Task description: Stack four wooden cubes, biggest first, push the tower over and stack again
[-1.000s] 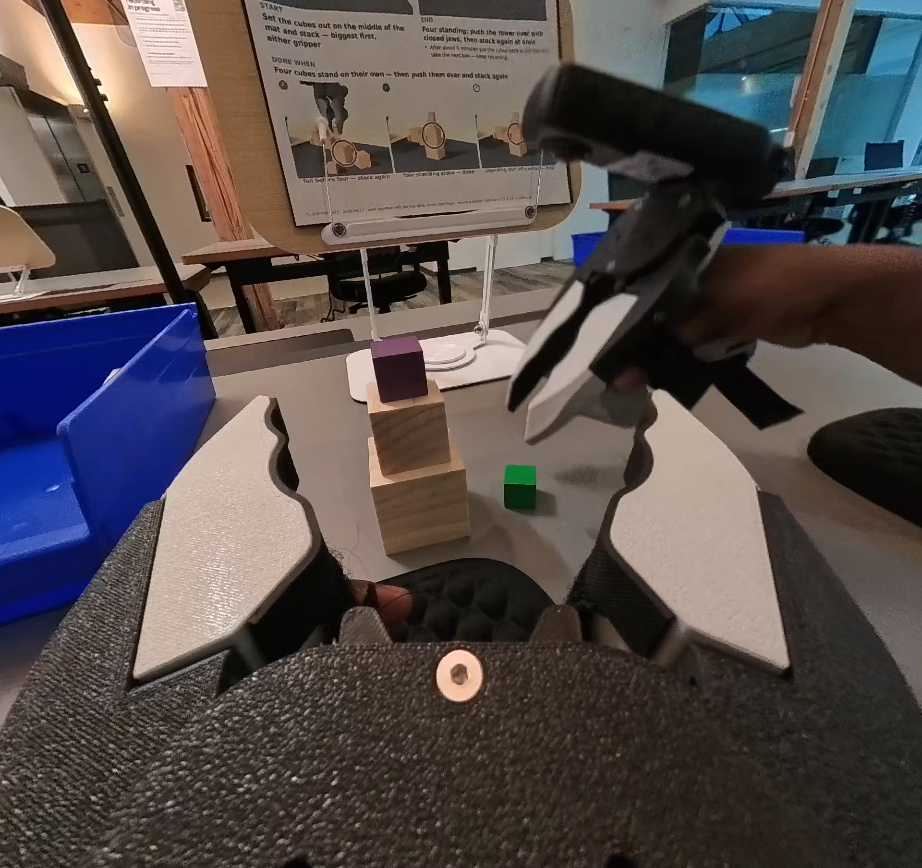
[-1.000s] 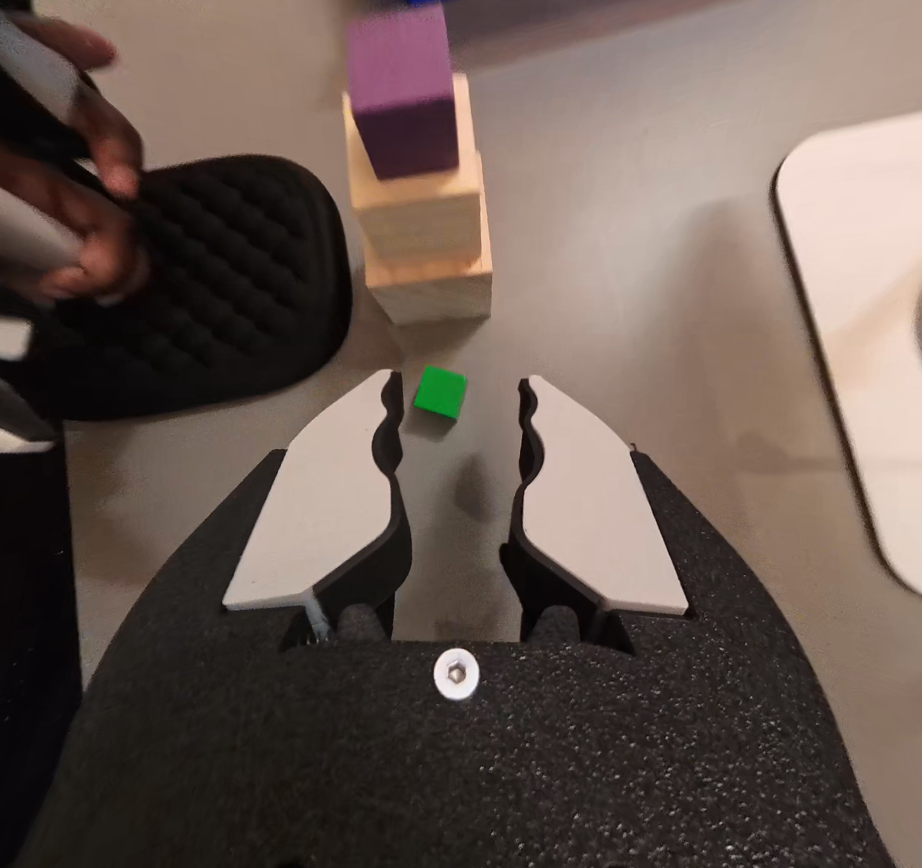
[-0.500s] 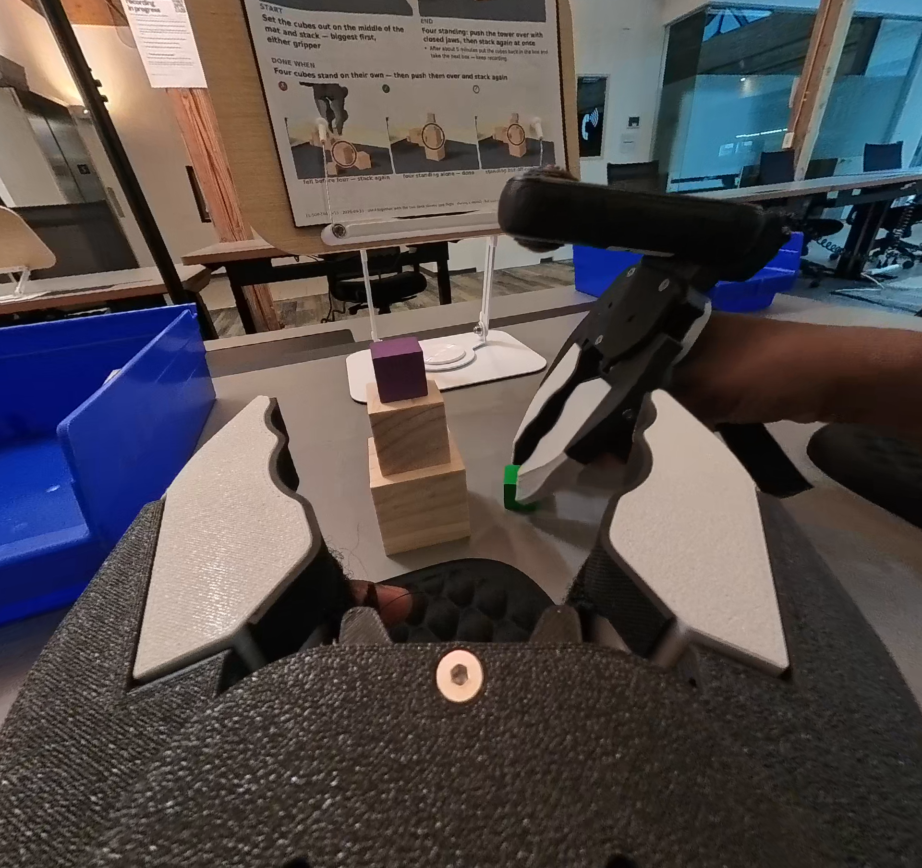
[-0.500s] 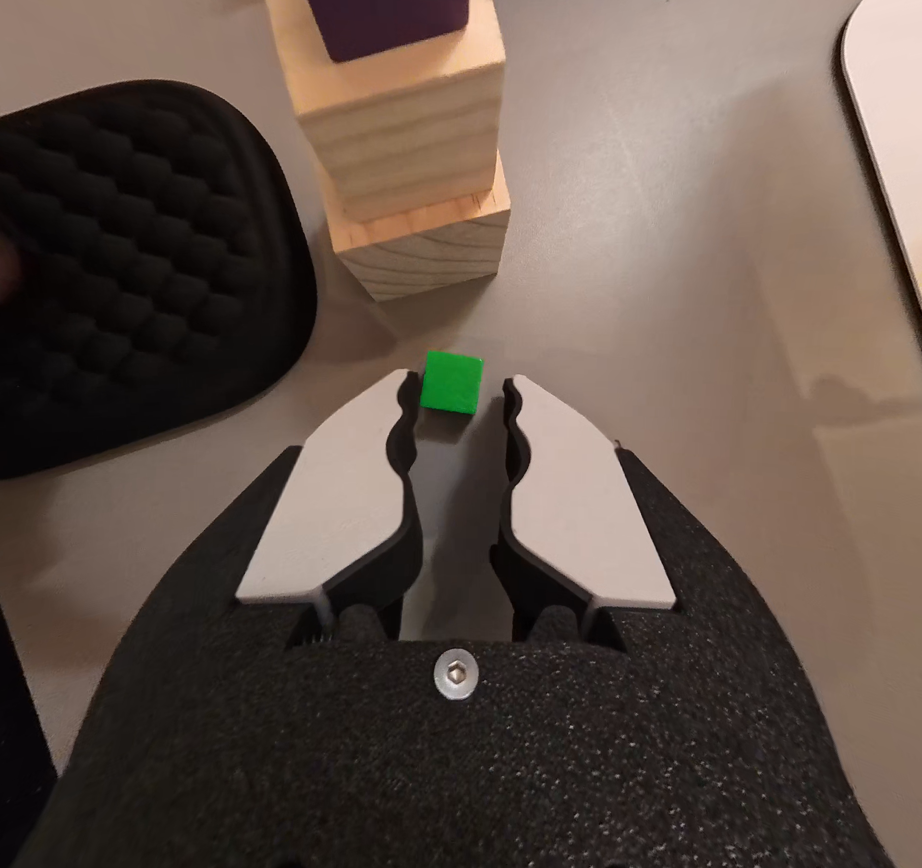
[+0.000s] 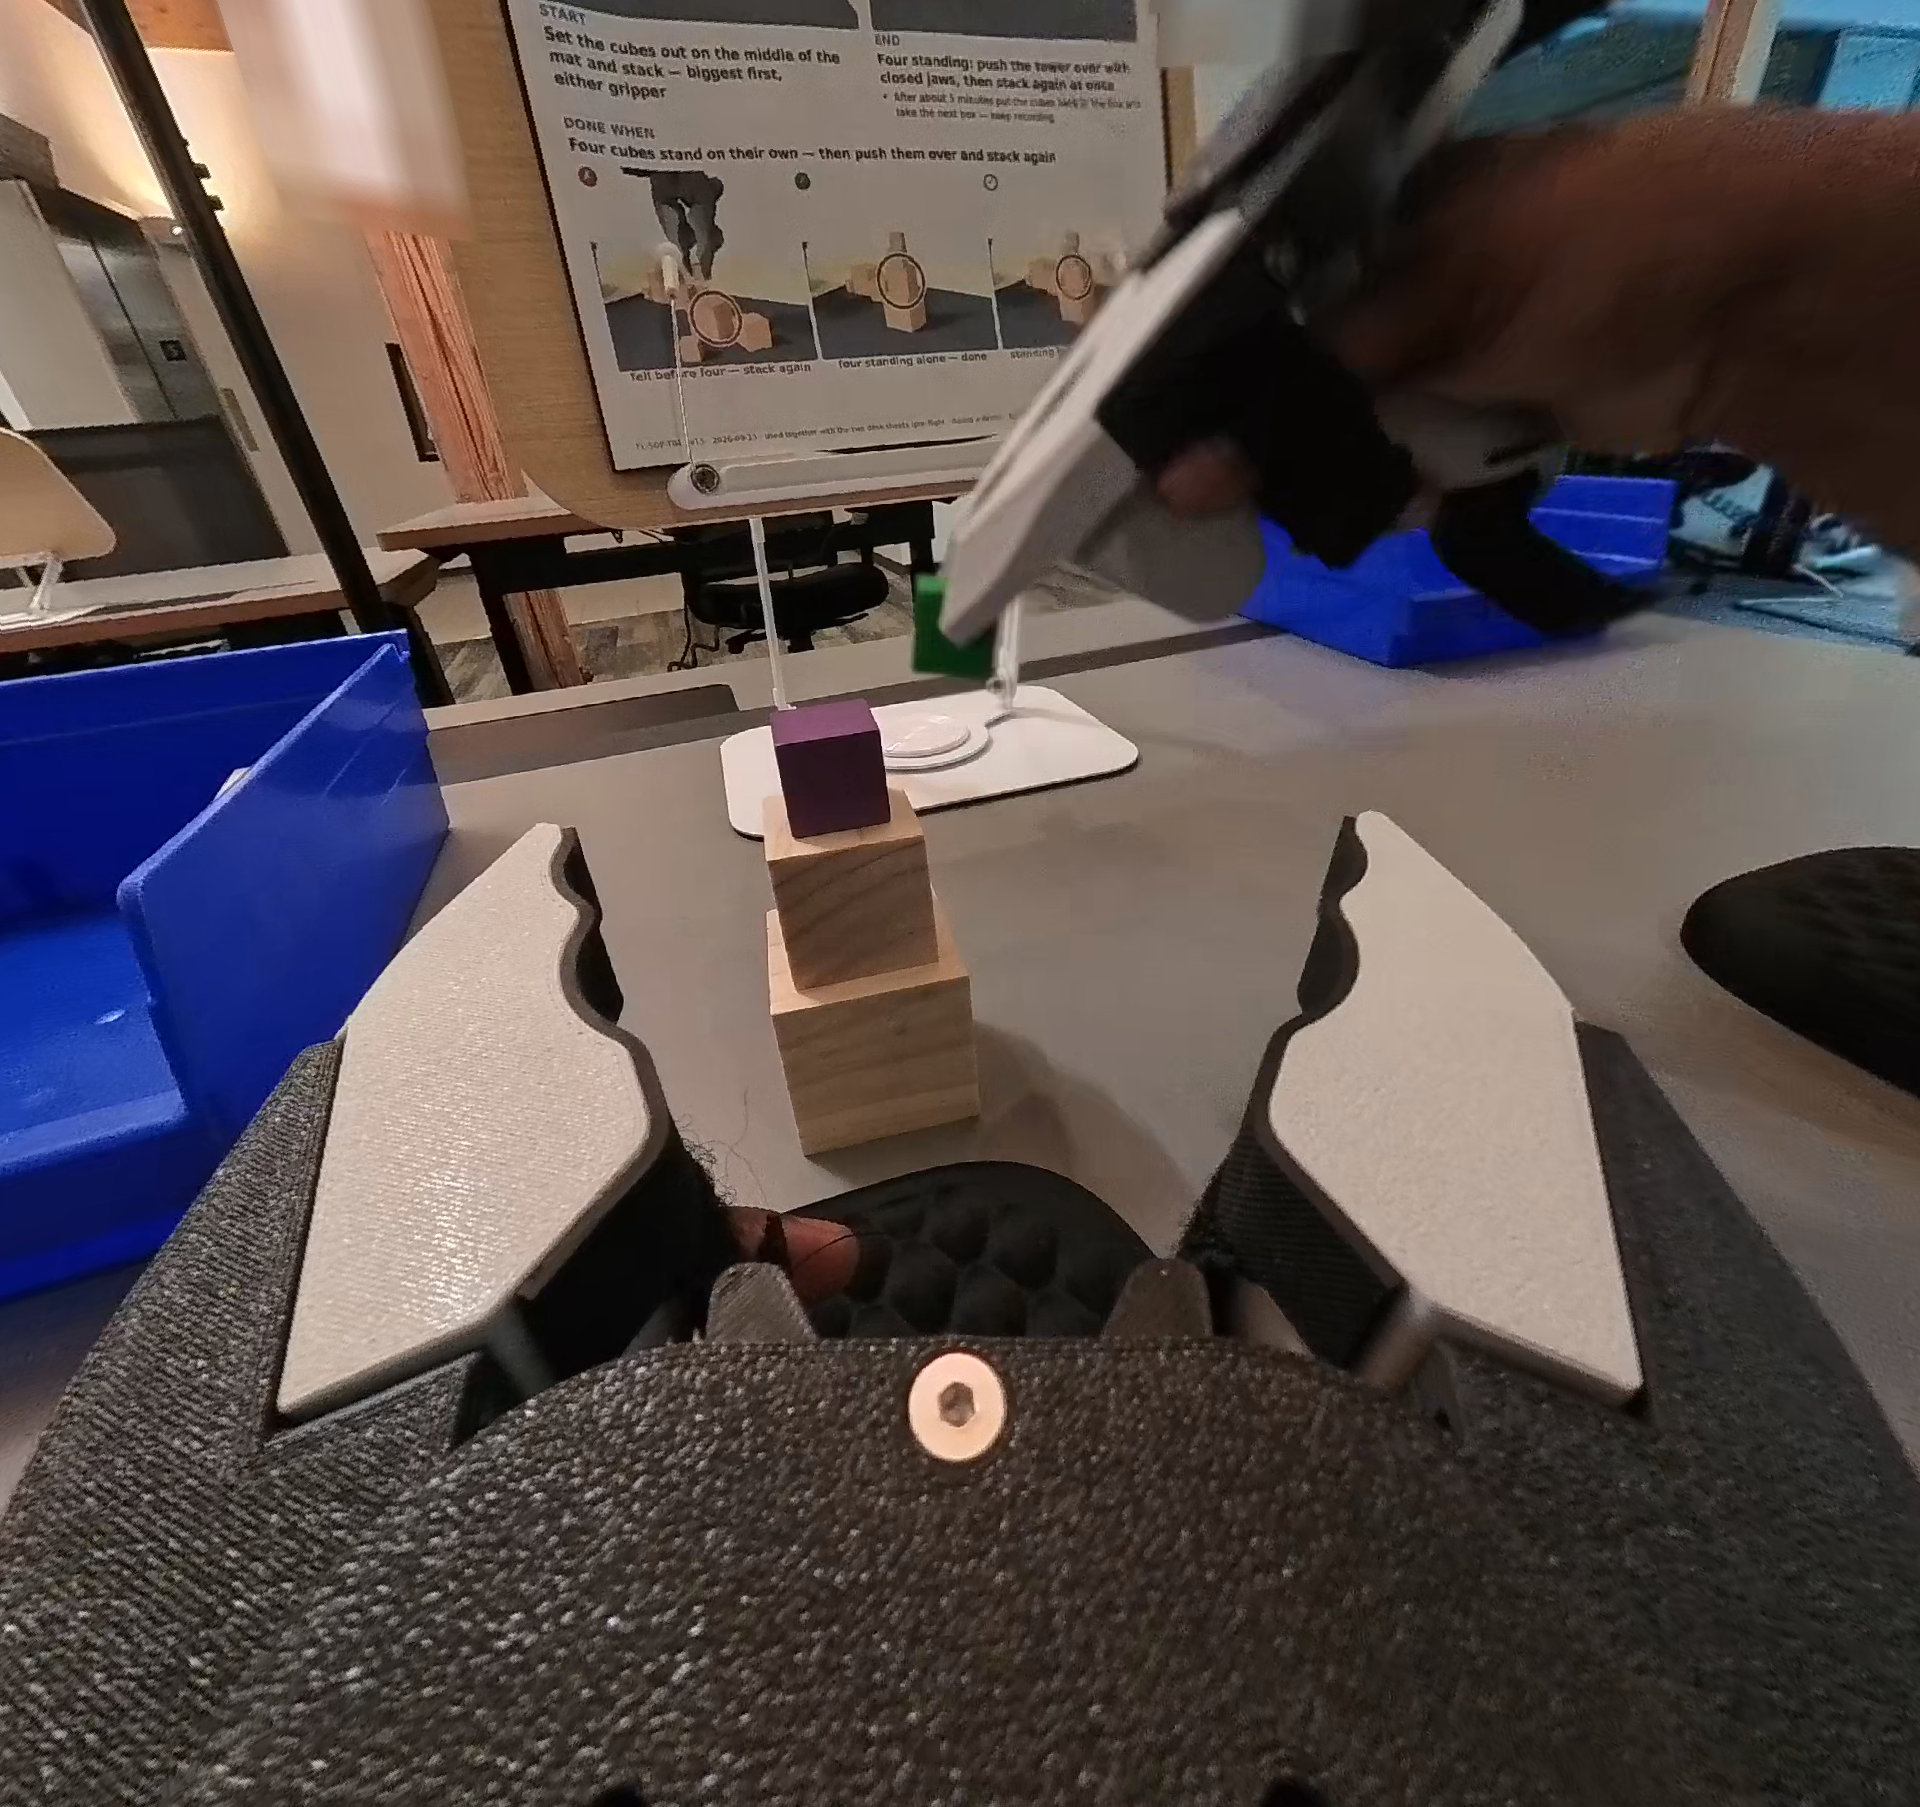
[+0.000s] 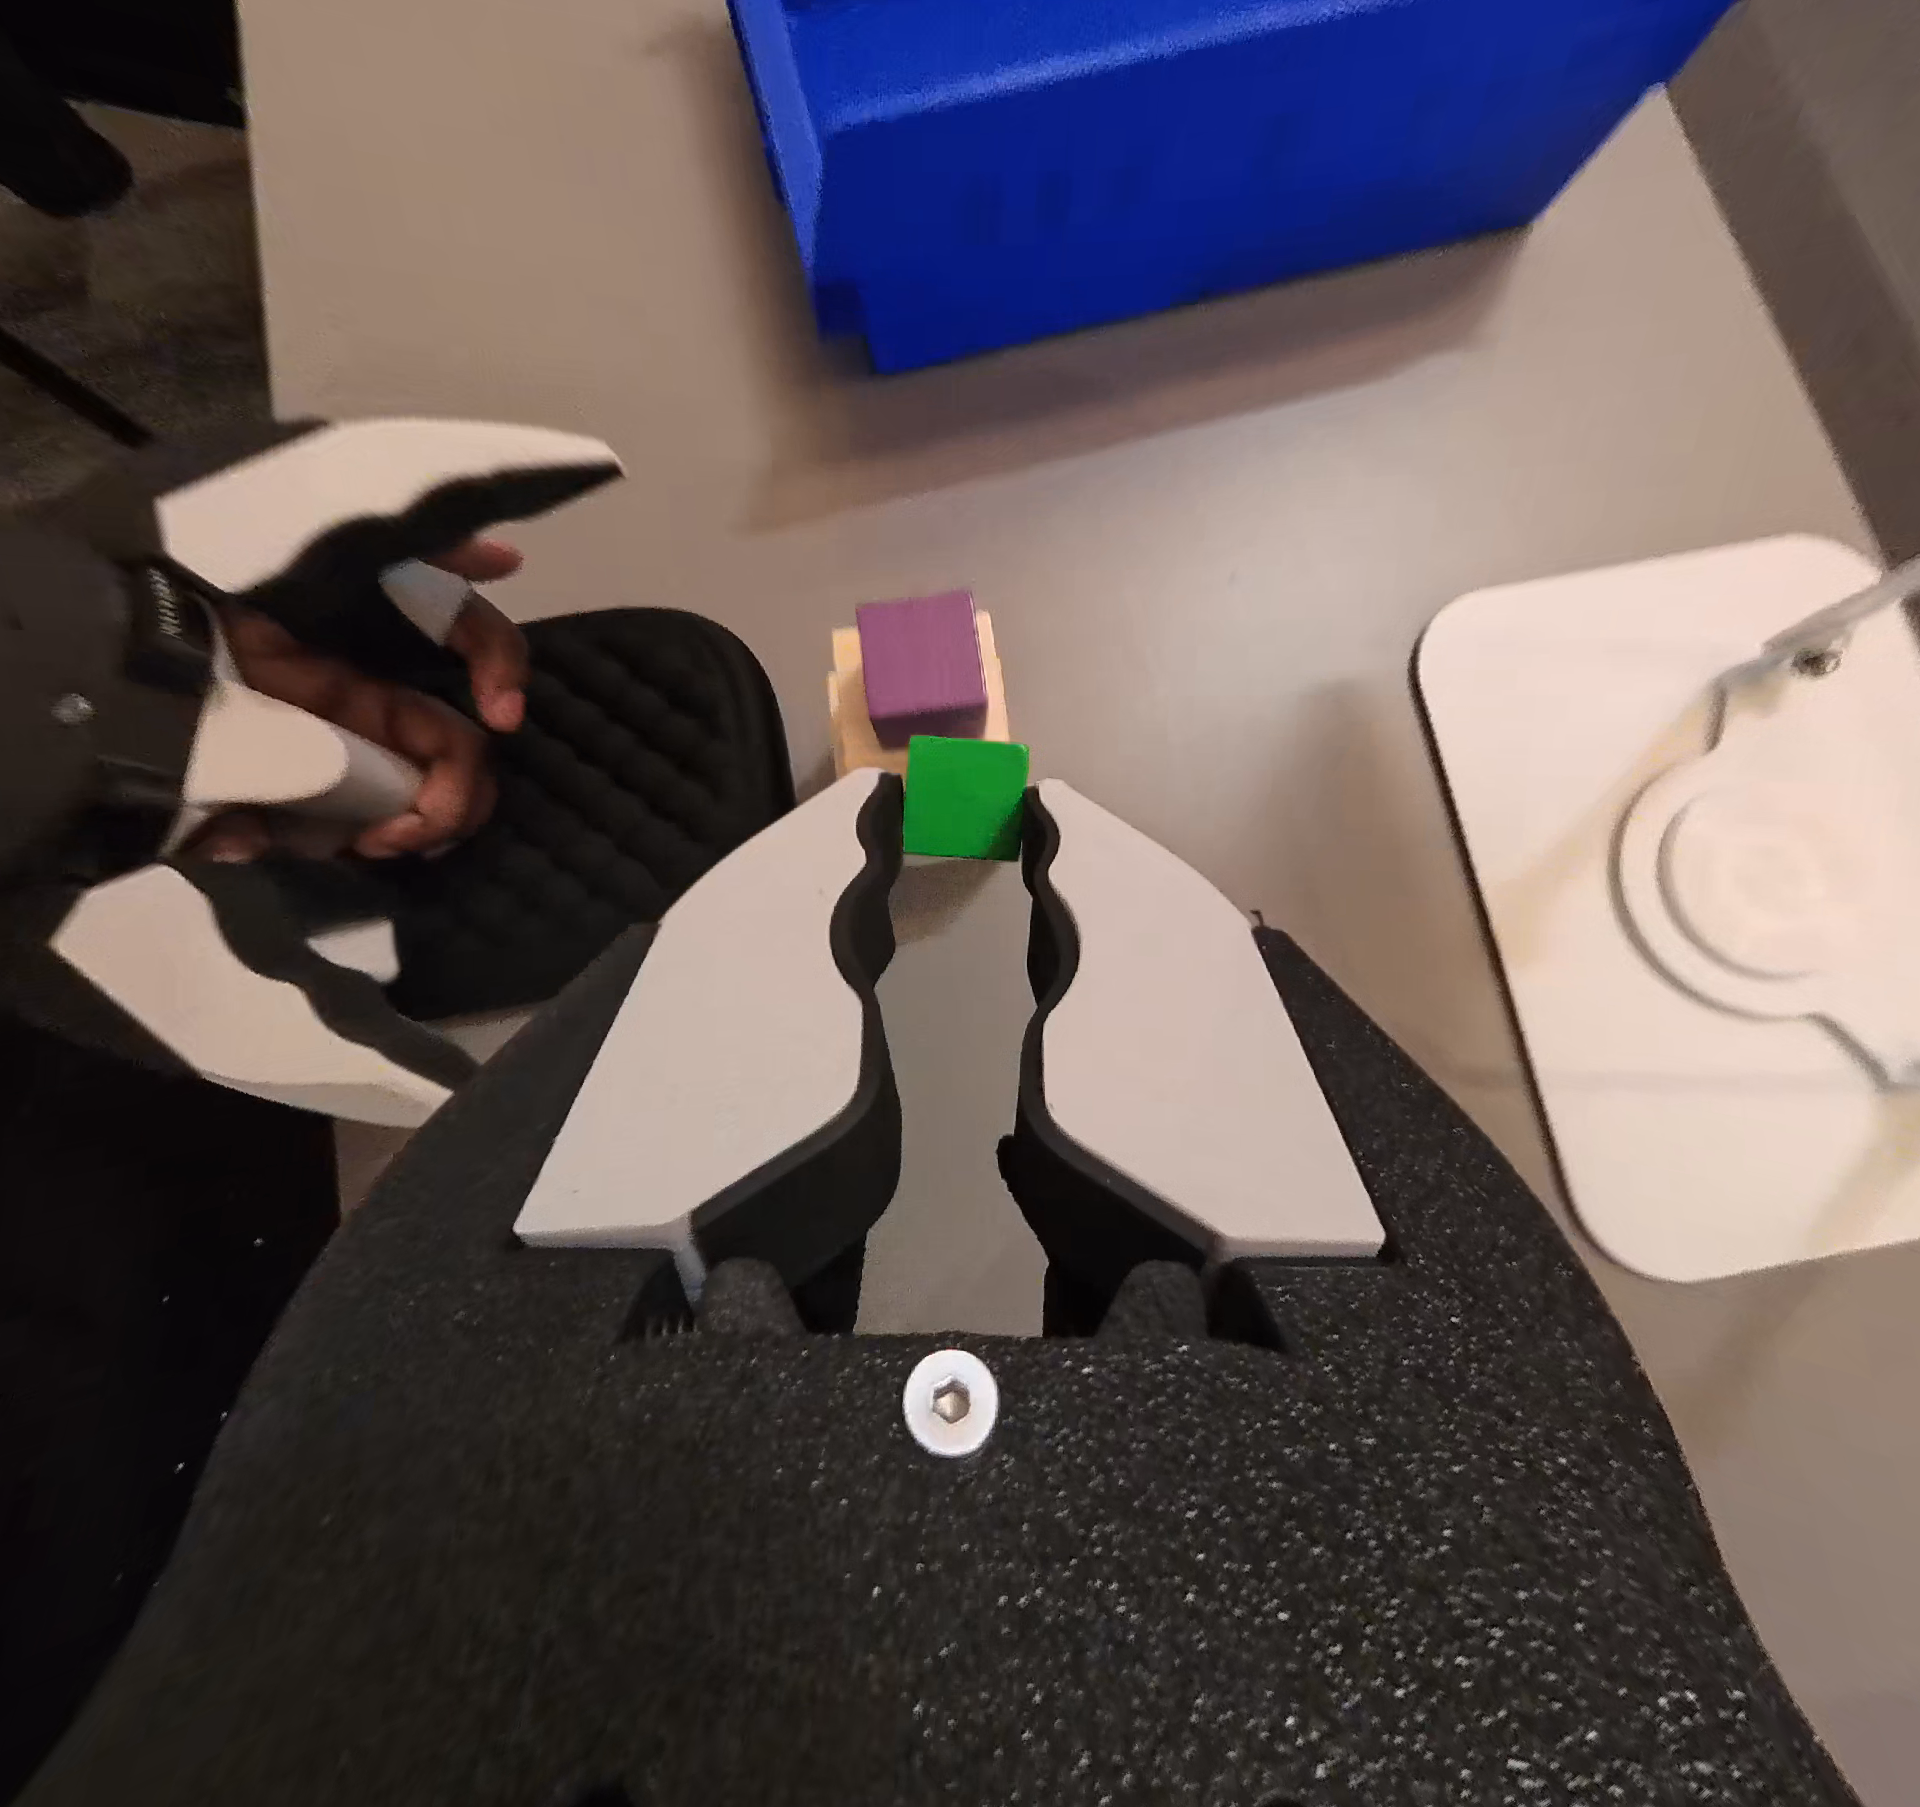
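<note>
My right gripper (image 6: 961, 801) is shut on a small green cube (image 6: 964, 797), with both pads pressed on its sides. It holds the cube in the air, above and just to the right of a stack. The left wrist view shows the green cube (image 5: 948, 637) at the right gripper's fingertips (image 5: 977, 614). The stack has a purple cube (image 5: 831, 766) on a smaller wooden cube (image 5: 852, 900) on a larger wooden cube (image 5: 873, 1051). My left gripper (image 5: 961, 884) is open wide and empty, with the stack standing beyond and between its fingers.
A blue bin (image 5: 156, 926) stands to the left of the stack. A white stand base (image 5: 1039, 760) with a sign board (image 5: 831, 178) is behind it. Black padded mats lie near the stack (image 6: 623, 781) and at the right (image 5: 1818, 957). A second blue bin (image 5: 1455, 594) is at the far right. About 8 cm separates my left fingertips from my right.
My right gripper came down around the green cube on the table, closed on it, and lifted it above the stack. My left gripper stayed open and still.
</note>
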The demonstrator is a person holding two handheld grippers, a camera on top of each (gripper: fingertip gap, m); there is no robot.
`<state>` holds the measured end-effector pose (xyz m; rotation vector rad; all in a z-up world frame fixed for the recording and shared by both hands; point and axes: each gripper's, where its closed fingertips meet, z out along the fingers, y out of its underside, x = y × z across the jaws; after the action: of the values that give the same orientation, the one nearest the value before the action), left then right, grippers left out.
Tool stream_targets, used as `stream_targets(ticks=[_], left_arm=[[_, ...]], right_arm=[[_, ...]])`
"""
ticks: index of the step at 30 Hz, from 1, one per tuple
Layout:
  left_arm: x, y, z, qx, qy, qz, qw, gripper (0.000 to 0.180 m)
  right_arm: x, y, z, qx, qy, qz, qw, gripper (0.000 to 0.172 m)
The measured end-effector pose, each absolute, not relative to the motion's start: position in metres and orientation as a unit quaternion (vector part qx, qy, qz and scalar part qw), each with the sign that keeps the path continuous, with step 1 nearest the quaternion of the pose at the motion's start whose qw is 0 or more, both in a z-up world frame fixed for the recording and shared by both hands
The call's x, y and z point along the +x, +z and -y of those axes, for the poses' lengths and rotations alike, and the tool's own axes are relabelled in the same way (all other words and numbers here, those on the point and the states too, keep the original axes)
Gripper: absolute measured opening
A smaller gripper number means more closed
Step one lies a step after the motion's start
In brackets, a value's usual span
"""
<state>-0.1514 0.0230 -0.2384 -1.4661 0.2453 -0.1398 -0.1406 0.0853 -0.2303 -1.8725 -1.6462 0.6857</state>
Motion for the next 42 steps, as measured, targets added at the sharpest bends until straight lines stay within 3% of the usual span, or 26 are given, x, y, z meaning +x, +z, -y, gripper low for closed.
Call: stream_targets(ticks=[12,30,39,42], left_arm=[[-0.152,-0.238,-0.023,-0.666,-0.066,-0.111,0.734,0.129],[-0.152,-0.238,-0.023,-0.665,-0.066,-0.111,0.736,0.128],[-0.152,-0.238,-0.023,-0.665,-0.066,-0.110,0.736,0.128],[-0.152,-0.238,-0.023,-0.665,-0.067,-0.110,0.735,0.128]], right_arm=[[-0.173,-0.229,-0.078,-0.648,0.263,0.683,0.209,0.021],[-0.175,-0.237,-0.083,-0.648,0.245,0.691,0.207,0.022],[-0.173,-0.233,-0.082,-0.646,0.262,0.681,0.224,0.046],[-0.170,-0.218,-0.079,-0.631,0.298,0.665,0.265,0.070]])
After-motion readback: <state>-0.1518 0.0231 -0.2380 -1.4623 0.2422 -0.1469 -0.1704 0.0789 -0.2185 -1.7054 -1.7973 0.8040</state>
